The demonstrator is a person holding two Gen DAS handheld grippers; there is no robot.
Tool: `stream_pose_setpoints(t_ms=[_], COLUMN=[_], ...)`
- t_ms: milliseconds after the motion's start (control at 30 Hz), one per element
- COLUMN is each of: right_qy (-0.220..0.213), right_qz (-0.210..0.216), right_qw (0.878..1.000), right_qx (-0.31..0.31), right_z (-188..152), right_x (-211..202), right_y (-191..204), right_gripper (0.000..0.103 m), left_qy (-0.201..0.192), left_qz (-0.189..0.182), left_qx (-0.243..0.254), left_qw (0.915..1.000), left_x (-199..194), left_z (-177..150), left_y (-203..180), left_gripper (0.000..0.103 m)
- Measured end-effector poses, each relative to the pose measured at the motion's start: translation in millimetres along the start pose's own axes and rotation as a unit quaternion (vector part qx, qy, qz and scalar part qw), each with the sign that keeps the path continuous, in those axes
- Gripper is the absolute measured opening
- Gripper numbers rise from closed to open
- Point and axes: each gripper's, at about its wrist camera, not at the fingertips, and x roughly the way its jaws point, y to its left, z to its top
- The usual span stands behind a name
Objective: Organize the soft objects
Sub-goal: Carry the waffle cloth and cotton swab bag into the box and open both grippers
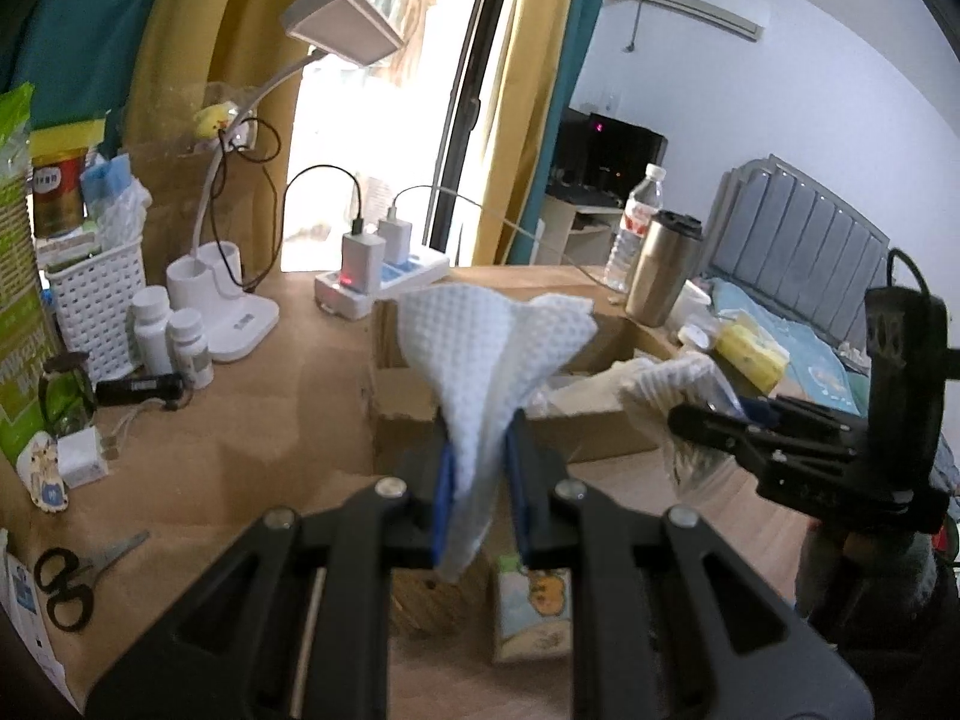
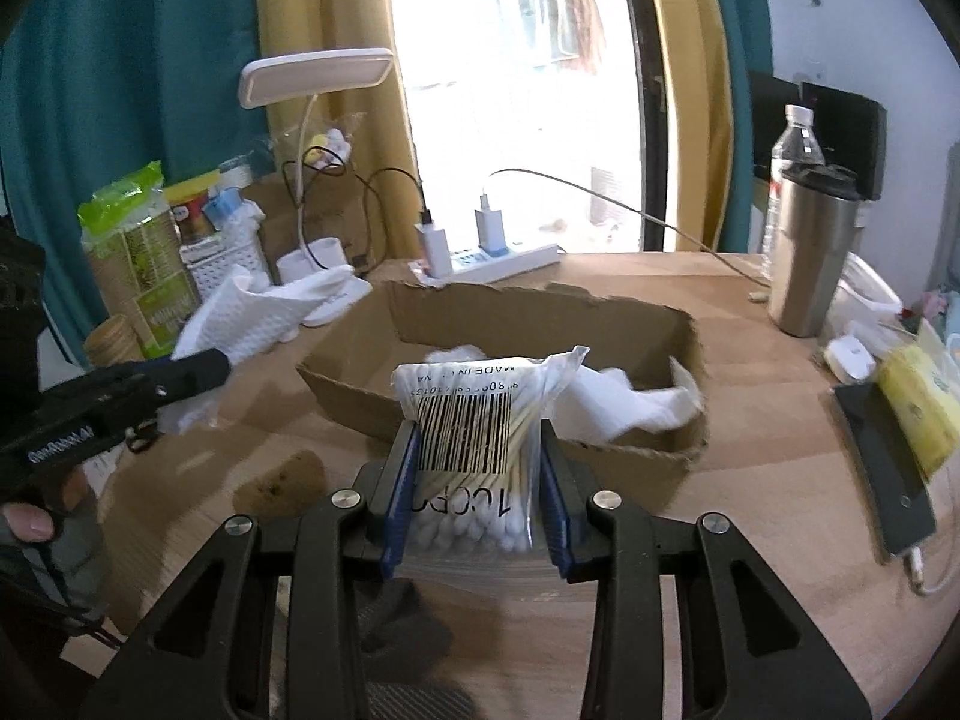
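Note:
My left gripper is shut on a white waffle-textured cloth, which fans out above the blue pads and hangs below them, held over the desk just before an open cardboard box. In the right wrist view my right gripper is shut on a clear bag of cotton swabs, barcode facing me, in front of the same box. White soft pieces lie inside the box. The left gripper and its cloth show at the left there, beside the box.
A white desk lamp, power strip with chargers, steel tumbler and water bottle stand behind the box. A white basket, pill bottles and scissors sit left. A phone and yellow pack lie right.

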Motion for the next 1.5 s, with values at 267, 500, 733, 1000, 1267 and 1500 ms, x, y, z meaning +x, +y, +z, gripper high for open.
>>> stream_pose_setpoints(t_ms=[267, 500, 733, 1000, 1267, 1500], right_qy=[0.014, 0.018, 0.016, 0.032, 0.051, 0.053], right_qz=[0.027, 0.038, 0.049, 0.046, 0.015, -0.046], right_qw=[0.999, 0.999, 0.999, 0.997, 0.995, 0.996], right_qx=[-0.010, -0.002, 0.013, 0.049, 0.087, 0.059], right_z=[14, 27, 42, 39, 30, 25], right_x=[26, 46, 58, 75, 83, 83], right_y=[14, 11, 1, -27, -62, -69], right_gripper=[0.038, 0.038, 0.039, 0.039, 0.039, 0.039], left_qy=[-0.005, -0.008, -0.004, 0.013, 0.045, 0.073], left_qz=[0.005, 0.009, 0.011, 0.015, 0.036, 0.055], left_qx=[0.002, 0.006, 0.012, 0.012, 0.022, 0.011], left_qw=[1.0000, 0.9999, 0.9999, 0.9997, 0.9981, 0.9958], left_x=[15, 31, 49, 74, 98, 108], left_z=[10, 21, 30, 27, 22, 18], left_y=[7, 11, 11, 8, 5, 6], left_gripper=[0.017, 0.017, 0.017, 0.018, 0.018, 0.019])
